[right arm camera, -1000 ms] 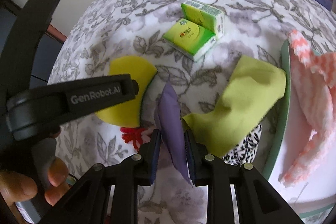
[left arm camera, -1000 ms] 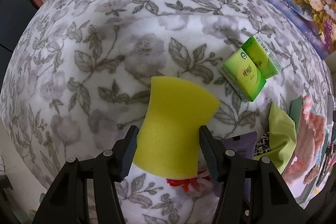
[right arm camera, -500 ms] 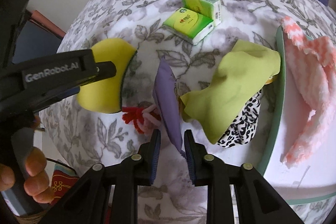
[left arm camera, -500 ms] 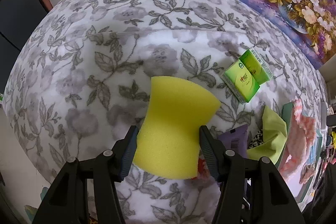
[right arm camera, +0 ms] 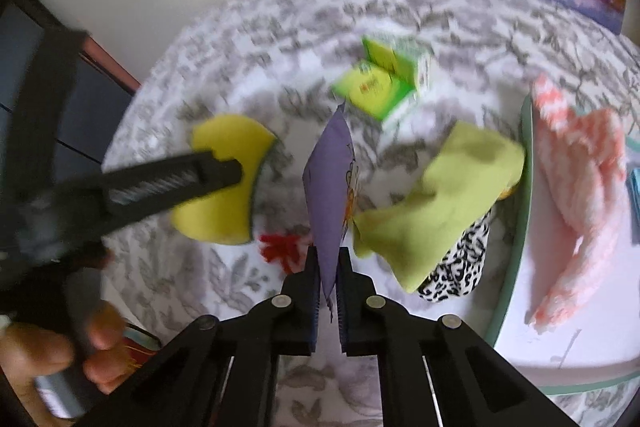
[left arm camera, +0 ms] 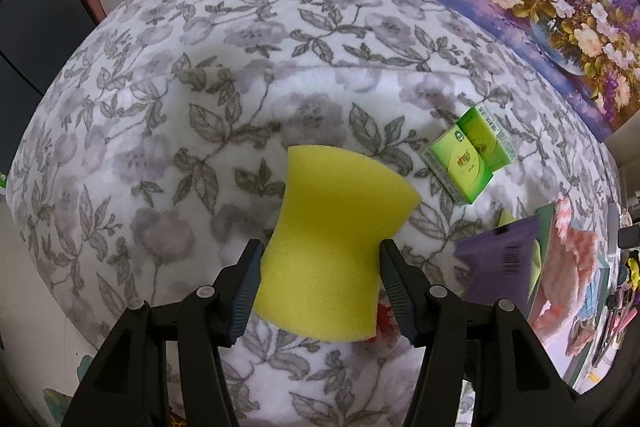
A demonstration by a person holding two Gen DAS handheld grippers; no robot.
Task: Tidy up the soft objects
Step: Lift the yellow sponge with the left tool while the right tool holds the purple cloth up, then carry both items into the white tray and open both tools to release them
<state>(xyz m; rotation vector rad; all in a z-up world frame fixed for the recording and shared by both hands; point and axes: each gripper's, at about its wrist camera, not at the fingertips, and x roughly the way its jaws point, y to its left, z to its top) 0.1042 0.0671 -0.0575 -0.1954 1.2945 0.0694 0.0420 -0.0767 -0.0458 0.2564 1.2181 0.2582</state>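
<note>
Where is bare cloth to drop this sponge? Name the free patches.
Free: the wide floral cloth left of and beyond the yellow sponge, toward the wall. Crowded: right side, among the green tissue packs, lime cloth, purple packet and tray.

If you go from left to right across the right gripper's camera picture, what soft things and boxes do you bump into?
Yellow sponge held by the left gripper → red tassel → purple pouch in the right gripper → green tissue packs → lime cloth → pink fluffy towel.
</note>
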